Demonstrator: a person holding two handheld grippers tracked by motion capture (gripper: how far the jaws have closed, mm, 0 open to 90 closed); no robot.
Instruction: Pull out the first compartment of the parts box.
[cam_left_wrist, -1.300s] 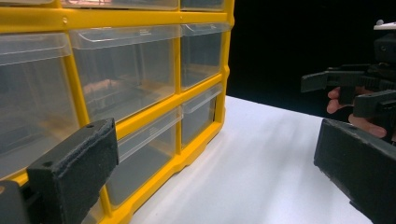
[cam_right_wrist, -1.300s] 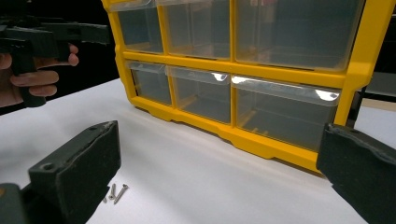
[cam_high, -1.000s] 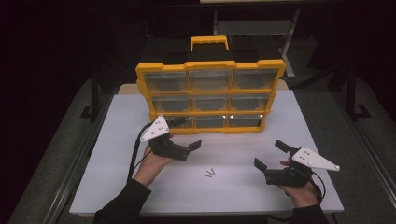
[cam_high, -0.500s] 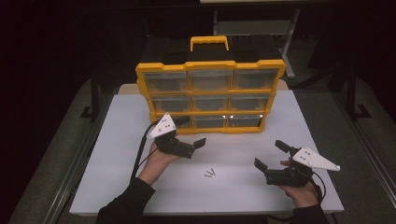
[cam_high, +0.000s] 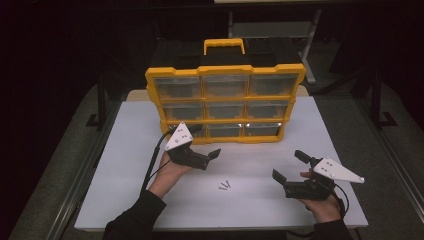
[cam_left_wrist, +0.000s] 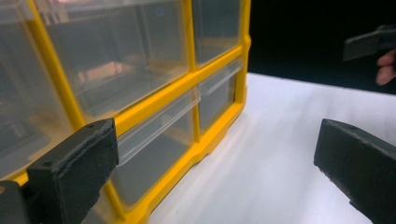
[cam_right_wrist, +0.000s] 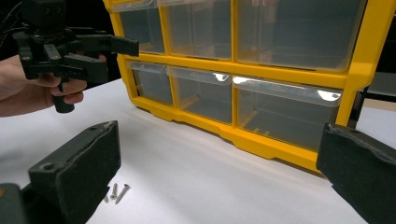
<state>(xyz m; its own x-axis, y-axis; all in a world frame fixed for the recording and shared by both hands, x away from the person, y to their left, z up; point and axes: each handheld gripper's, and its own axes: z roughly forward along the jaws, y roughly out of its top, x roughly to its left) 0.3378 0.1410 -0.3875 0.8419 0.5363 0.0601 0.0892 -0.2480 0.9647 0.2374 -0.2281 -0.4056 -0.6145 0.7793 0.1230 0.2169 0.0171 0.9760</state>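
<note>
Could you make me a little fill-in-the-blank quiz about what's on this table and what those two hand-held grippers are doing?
1. The drawer cabinet has a frame coloured ____.
2. Its clear drawers stand in three rows of ____.
3. On the white table, between the left gripper and the right gripper, lie a few small ____.
4. Both grippers' jaws stand ____, holding nothing.

Missing words: yellow; three; screws; open
</note>
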